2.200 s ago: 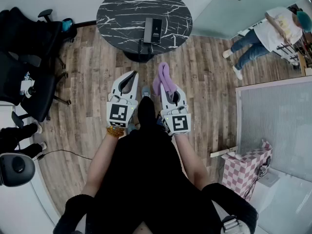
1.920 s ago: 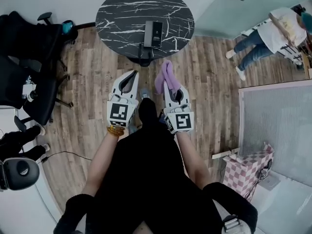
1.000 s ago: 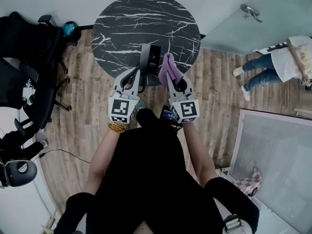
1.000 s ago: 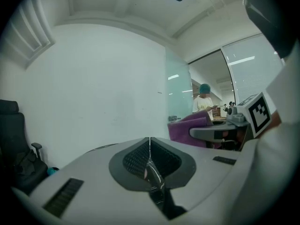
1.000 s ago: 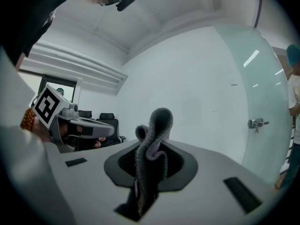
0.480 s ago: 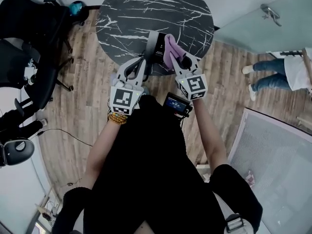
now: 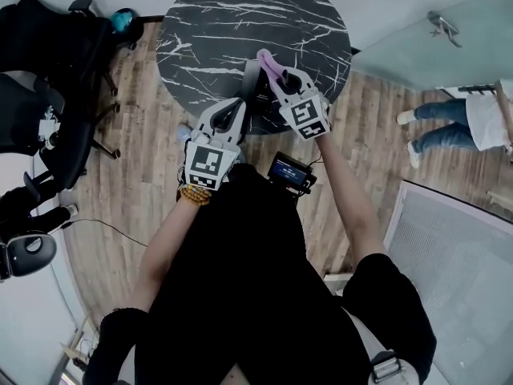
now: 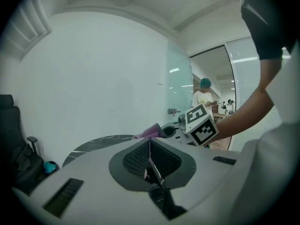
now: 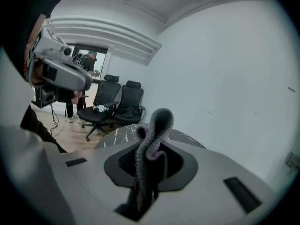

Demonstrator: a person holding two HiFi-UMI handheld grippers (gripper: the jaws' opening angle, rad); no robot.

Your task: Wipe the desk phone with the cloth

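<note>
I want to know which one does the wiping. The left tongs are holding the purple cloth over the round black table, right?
Not the left. The right tongs are holding the purple cloth over the round black table. The right gripper view shows the cloth pinched there; the left tongs are shut.

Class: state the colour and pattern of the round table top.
The table top is black with thin white marble-like veins. It shows clearest in the head view.

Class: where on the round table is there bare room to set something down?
Bare marble on the table at its left, far and right sides. Crowded at the near edge: phone, cloth in the right hand-held gripper, left hand-held gripper beside.
</note>
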